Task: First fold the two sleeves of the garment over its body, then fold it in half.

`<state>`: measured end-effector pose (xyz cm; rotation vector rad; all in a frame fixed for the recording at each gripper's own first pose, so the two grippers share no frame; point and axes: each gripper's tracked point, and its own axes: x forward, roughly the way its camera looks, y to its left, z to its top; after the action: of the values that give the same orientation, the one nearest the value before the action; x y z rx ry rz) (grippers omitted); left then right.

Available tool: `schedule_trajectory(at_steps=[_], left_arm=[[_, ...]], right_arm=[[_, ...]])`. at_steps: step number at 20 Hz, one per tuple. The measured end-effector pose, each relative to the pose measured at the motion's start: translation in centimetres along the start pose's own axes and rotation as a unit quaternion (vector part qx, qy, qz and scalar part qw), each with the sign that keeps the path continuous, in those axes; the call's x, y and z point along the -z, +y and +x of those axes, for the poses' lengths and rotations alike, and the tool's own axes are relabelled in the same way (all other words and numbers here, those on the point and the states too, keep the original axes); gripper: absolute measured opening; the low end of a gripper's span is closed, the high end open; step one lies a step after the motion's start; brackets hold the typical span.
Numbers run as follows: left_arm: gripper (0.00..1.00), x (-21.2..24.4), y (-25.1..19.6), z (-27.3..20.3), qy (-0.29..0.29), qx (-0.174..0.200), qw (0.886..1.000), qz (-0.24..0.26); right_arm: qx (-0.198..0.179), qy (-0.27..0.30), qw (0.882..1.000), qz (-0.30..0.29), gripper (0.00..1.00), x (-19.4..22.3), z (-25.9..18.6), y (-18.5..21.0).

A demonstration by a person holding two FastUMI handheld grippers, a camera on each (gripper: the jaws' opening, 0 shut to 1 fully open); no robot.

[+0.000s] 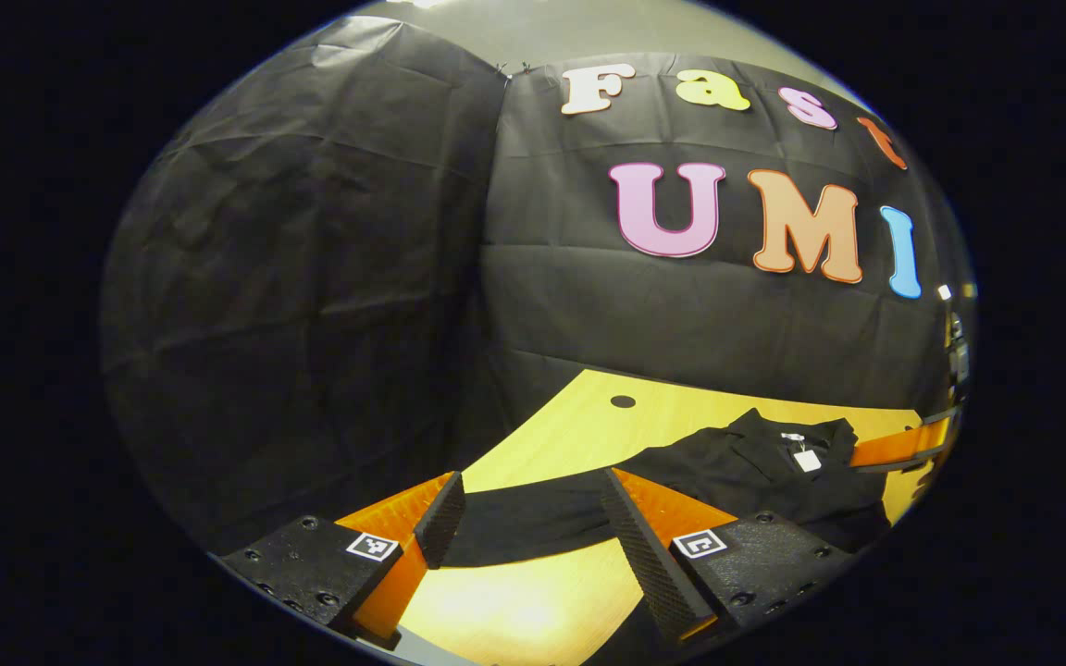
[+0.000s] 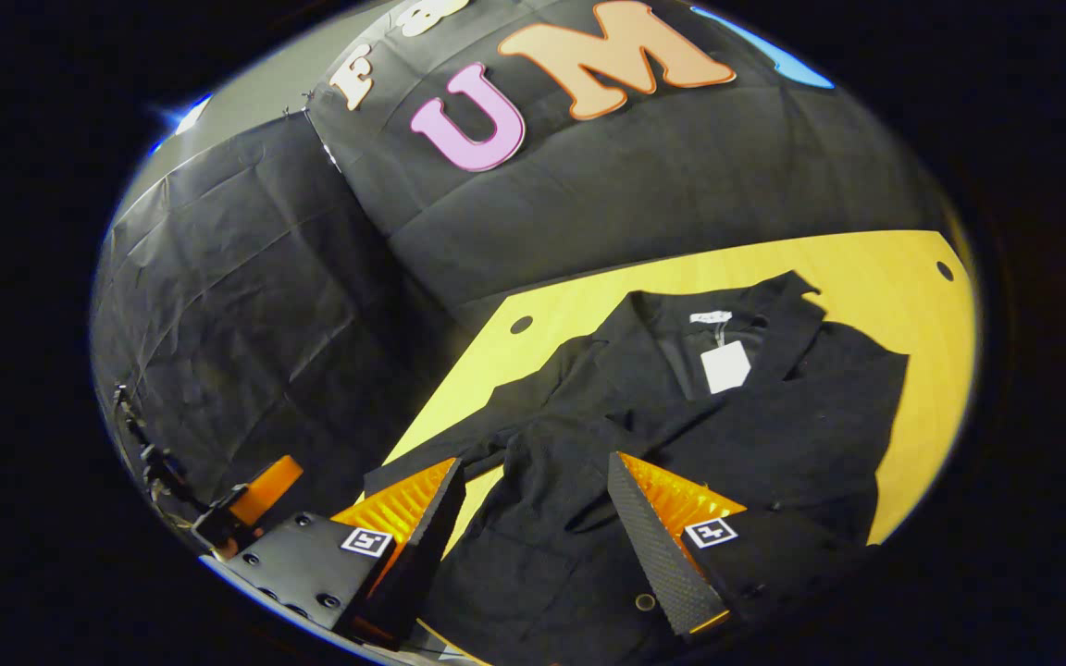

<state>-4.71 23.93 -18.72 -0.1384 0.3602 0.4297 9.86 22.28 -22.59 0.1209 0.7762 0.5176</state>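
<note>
The black garment [image 2: 681, 416] is lying spread on the tabletop [image 2: 903, 268], both the left claw [image 1: 533, 518] and the right claw [image 2: 538, 504] are hovering wide open, gripping nothing, above it, so each should be pinching a sleeve's cuff cleanly

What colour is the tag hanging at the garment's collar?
White; the tag shows best in the right gripper view, against the black garment.
</note>
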Motion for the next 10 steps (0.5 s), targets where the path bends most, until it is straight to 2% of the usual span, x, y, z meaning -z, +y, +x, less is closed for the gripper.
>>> schedule_trajectory(at_steps=[4,10], left_arm=[[0.92,2.8,1.4,4.6,0.029,-0.016,0.999,-0.018],[0.93,7.6,4.6,8.7,0.084,-0.048,0.995,-0.01]], right_arm=[[0.034,-0.031,0.998,0.046,0.98,0.6,-4.6,-1.2],[0.073,-0.03,0.991,0.105,0.98,2.9,-6.7,-4.0]])
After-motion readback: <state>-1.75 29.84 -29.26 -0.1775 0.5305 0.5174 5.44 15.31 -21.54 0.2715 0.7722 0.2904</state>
